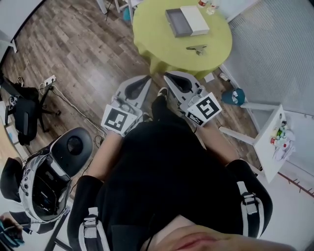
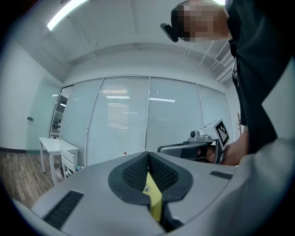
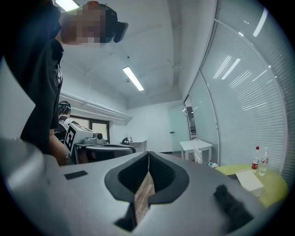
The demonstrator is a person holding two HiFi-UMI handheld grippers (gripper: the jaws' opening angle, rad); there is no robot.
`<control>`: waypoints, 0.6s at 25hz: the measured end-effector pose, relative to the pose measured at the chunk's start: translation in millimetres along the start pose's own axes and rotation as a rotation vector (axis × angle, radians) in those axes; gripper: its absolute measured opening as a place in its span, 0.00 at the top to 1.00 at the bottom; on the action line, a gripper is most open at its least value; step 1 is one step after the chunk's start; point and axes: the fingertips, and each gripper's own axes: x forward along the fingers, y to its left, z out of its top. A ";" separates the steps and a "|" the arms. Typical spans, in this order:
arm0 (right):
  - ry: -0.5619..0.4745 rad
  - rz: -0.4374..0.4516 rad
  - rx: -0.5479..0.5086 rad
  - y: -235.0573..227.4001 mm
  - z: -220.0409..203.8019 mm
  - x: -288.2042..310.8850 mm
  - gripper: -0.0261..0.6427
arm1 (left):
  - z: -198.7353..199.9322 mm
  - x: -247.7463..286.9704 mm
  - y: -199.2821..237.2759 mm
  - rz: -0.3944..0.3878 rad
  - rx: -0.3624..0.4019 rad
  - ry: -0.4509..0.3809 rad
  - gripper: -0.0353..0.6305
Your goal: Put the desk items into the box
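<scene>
In the head view a round green table (image 1: 167,49) stands ahead, carrying an open grey box (image 1: 175,22) with a white flat piece (image 1: 195,19) against its right side and a small grey desk item (image 1: 196,48) nearer me. Both grippers are held level over the floor, short of the table. My left gripper (image 1: 145,80) is shut and holds nothing, its pads (image 2: 138,173) meeting. My right gripper (image 1: 169,77) is shut too, also with nothing in it, pads (image 3: 159,173) together. The right gripper view shows the table (image 3: 262,182) far right, with a white piece (image 3: 250,180) on it.
Small bottles (image 1: 208,5) stand at the table's far edge. A white side table (image 1: 265,139) with little containers (image 1: 279,133) is at the right, a teal object (image 1: 235,96) on the floor beside it. A grey-black chair (image 1: 73,144) and gear (image 1: 41,188) sit at the left.
</scene>
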 end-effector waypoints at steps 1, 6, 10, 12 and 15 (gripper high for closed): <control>-0.002 0.002 -0.001 -6.4 0.0 2.3 0.94 | 0.3 5.8 2.9 -0.001 0.005 0.000 0.93; -0.009 0.017 -0.005 -43.1 6.3 24.6 0.94 | 6.0 39.2 25.1 -0.014 0.045 0.010 0.93; -0.012 0.023 0.002 -82.3 9.9 38.3 0.94 | 6.9 74.3 48.0 -0.007 0.040 0.026 0.93; -0.008 0.020 0.008 -102.5 13.9 55.2 0.94 | 10.7 89.4 70.1 -0.007 0.032 0.030 0.93; -0.008 0.014 0.005 -127.5 17.8 65.5 0.94 | 12.3 111.2 86.4 -0.014 0.035 0.044 0.93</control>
